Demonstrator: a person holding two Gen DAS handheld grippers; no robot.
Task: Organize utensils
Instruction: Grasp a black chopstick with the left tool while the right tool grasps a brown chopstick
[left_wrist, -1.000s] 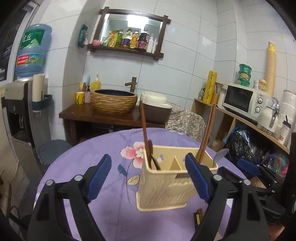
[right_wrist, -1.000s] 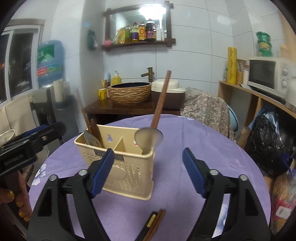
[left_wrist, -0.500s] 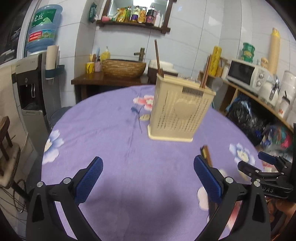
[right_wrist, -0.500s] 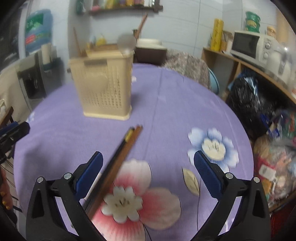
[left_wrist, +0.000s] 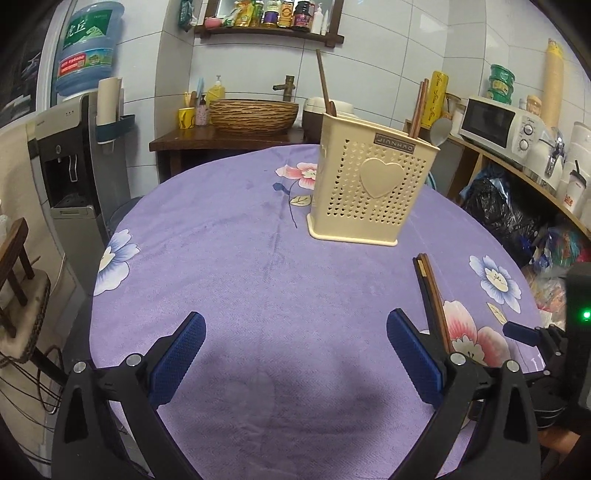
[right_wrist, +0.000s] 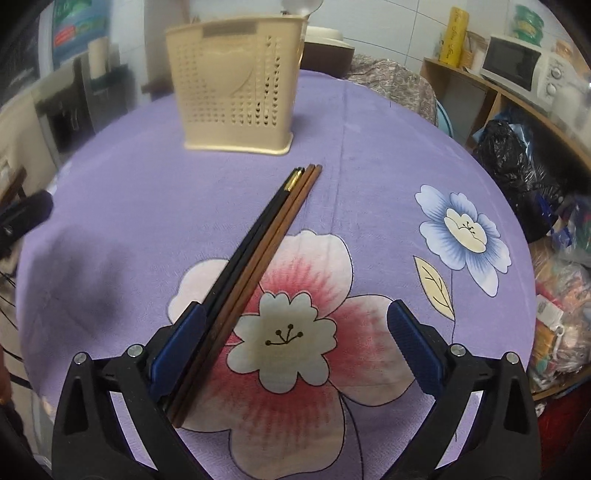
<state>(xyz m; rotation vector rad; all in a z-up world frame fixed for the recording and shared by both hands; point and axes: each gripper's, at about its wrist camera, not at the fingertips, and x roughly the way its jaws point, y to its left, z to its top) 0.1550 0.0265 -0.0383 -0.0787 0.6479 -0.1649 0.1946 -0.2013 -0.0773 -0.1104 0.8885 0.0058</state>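
Observation:
A cream perforated utensil holder (left_wrist: 369, 188) stands on the purple flowered tablecloth (left_wrist: 240, 258); it also shows in the right wrist view (right_wrist: 236, 88). Brown chopsticks (left_wrist: 419, 105), a wooden handle (left_wrist: 323, 83) and a metal spoon (left_wrist: 441, 129) stick out of it. Several loose chopsticks, black and brown (right_wrist: 255, 266), lie on the cloth in front of the holder; they also show in the left wrist view (left_wrist: 432, 295). My left gripper (left_wrist: 295, 354) is open and empty over the near cloth. My right gripper (right_wrist: 295, 347) is open above the chopsticks' near ends, beside its left finger (right_wrist: 181, 336).
The round table's edge curves close on the right, with black bags (left_wrist: 495, 210) and a shelf with a microwave (left_wrist: 491, 123) beyond. A water dispenser (left_wrist: 70, 147) stands left, a dark side table with a woven basin (left_wrist: 253, 116) behind.
Both grippers have pulled back from the holder and dropped lower toward the near table. The right gripper now sits over the loose chopsticks.

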